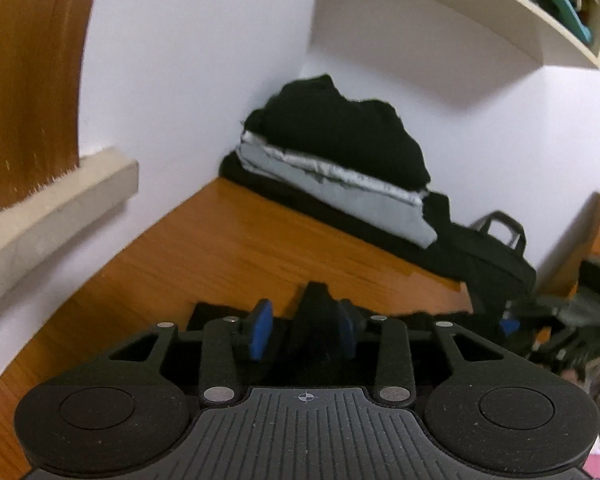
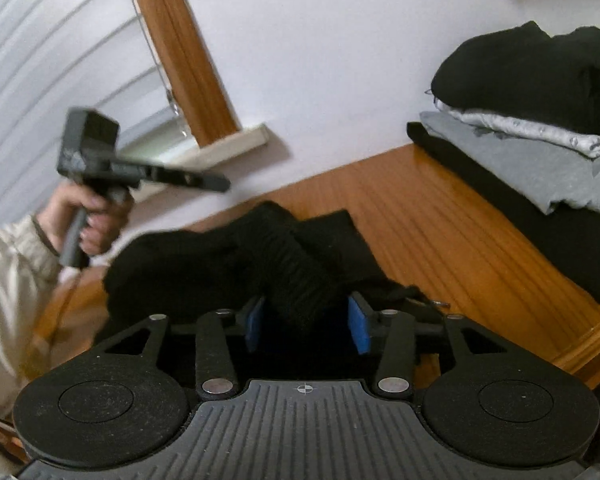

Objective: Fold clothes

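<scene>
A black garment (image 2: pixel 204 264) lies crumpled on the wooden table (image 2: pixel 420 216). Its ribbed end (image 2: pixel 300 292) reaches between the blue pads (image 2: pixel 358 330) of my right gripper (image 2: pixel 306 326), whose jaws stand apart without pressing on it. In the left wrist view, a peaked black fold (image 1: pixel 314 316) of the garment rises between the pads (image 1: pixel 260 330) of my left gripper (image 1: pixel 304 330). It is open, with a gap on the left side. The right wrist view shows a hand (image 2: pixel 100 220) holding the left gripper above the garment's far end.
A stack of folded clothes (image 1: pixel 340 152), black over grey and white, sits against the wall at the table's back corner. A black bag (image 1: pixel 496 248) lies beside it. A shelf (image 1: pixel 500 28) hangs above. A window sill (image 1: pixel 60 200) and wooden frame stand at the left.
</scene>
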Demonstrator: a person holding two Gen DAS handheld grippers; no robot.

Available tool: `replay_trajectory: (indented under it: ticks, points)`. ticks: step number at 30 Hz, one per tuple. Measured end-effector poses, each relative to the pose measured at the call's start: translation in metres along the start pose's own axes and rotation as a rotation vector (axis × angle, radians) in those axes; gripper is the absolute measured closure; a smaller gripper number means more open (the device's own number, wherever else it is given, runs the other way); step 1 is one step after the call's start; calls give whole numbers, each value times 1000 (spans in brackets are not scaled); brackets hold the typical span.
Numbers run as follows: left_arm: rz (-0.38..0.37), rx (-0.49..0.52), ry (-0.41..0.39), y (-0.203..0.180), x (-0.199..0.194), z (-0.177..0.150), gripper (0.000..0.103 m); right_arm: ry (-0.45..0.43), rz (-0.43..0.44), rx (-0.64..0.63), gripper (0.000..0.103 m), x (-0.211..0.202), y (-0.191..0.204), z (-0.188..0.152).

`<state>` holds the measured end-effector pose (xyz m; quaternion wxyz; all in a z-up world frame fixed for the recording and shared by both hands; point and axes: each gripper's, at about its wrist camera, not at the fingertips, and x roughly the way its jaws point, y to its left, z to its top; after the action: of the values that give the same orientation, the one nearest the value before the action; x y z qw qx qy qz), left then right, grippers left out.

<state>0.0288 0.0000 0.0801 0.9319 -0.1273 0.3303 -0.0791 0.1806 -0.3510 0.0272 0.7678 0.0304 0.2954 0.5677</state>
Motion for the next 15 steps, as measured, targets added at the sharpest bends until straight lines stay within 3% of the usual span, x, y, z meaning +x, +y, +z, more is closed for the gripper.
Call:
replay_trajectory:
  ticks: [7,10,15]
  points:
    - [-19,34,80,-13,17,-24,54,-79,-41,34,50,-17,-17,39]
    - [-9,42,109,-16,24,-27,54,-41,-53,20,50,11,-9,60]
    - [3,77,95,-24,16,-37,65,107,44,-13,50,72,23,89]
